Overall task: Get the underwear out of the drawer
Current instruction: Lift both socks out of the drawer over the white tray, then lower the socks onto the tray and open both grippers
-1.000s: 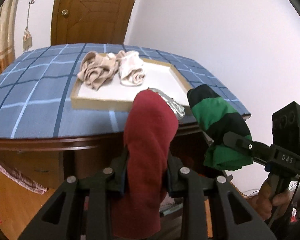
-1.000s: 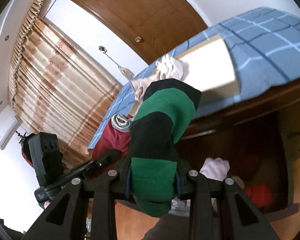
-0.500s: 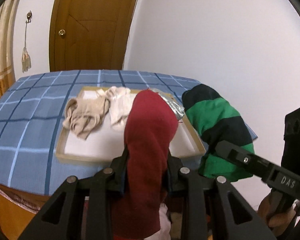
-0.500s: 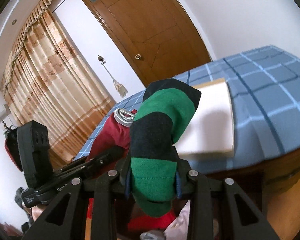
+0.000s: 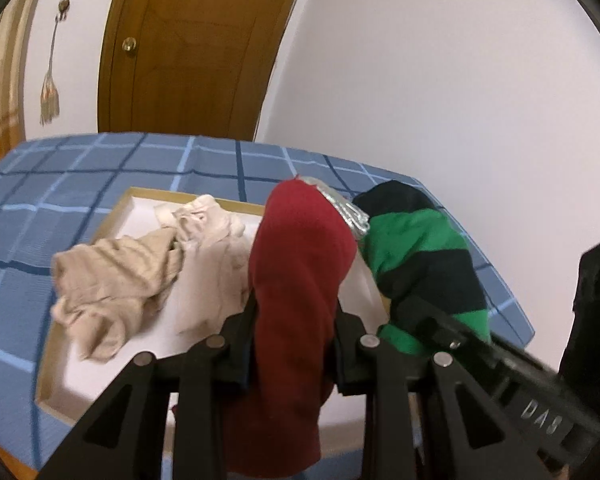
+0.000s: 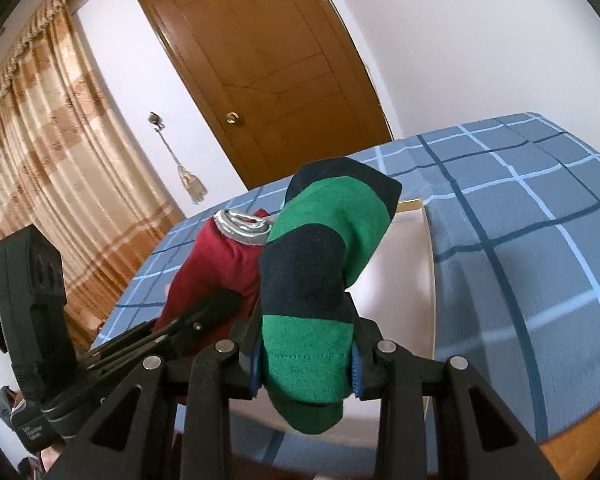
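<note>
Over the blue checked cloth [image 5: 80, 184] on the tabletop, a shallow wooden-rimmed tray with a white floor [image 5: 112, 216] already held two crumpled pieces on its left side: a ribbed beige undergarment [image 5: 108, 280] and, touching it to the right, a paler cream one [image 5: 208, 240], both limp and wrinkled. Those appeared delivered; two more were in the air, so the job looked well advanced, with the setting down left to do. The left gripper [image 5: 294, 320] had its jaws nearly closed on a soft dark-red knit pair of underwear with a shiny silver waistband [image 5: 300, 264], bunched into a rounded hump above the tray's near edge. Just to its right, the right gripper [image 6: 306, 344] pinched a thick green and navy striped pair [image 6: 320, 248] the same way, its stitched hem hanging below the pads, over the tray's right side. The drawer itself was not in view, so whether any remained inside could not be told.
</note>
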Motion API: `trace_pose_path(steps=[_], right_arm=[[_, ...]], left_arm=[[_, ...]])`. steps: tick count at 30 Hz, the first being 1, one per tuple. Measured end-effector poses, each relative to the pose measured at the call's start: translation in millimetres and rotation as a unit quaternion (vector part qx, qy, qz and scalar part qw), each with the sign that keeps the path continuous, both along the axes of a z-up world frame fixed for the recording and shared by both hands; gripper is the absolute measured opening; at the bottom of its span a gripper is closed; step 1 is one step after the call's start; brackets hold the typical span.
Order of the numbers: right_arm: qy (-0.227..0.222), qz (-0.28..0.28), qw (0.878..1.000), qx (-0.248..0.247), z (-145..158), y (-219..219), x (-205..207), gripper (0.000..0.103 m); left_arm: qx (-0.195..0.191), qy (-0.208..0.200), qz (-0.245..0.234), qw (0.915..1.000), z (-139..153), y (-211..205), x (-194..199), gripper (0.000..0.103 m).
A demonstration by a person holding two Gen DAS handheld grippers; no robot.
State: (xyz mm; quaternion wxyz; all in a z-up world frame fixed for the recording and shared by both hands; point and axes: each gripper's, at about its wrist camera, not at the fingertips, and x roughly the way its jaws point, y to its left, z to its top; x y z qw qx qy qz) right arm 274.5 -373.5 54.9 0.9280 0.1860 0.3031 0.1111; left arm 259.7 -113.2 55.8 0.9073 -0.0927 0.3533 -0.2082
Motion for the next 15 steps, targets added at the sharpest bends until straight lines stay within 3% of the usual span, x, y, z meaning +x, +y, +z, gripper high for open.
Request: trace_pose_path(steps=[8,15], right_arm=[[0.035,-0.012,0.999,-0.029,-16,-6,51,0.034],[0.083,-0.011,0.996,-0.015,-40,-15,85,0.034]], left_arm=[[0.006,0.020,0.026,0.9994,-15,-19,44,0.027],[0.018,0.029,0.036,0.9988,-22,-26,65,0.027]])
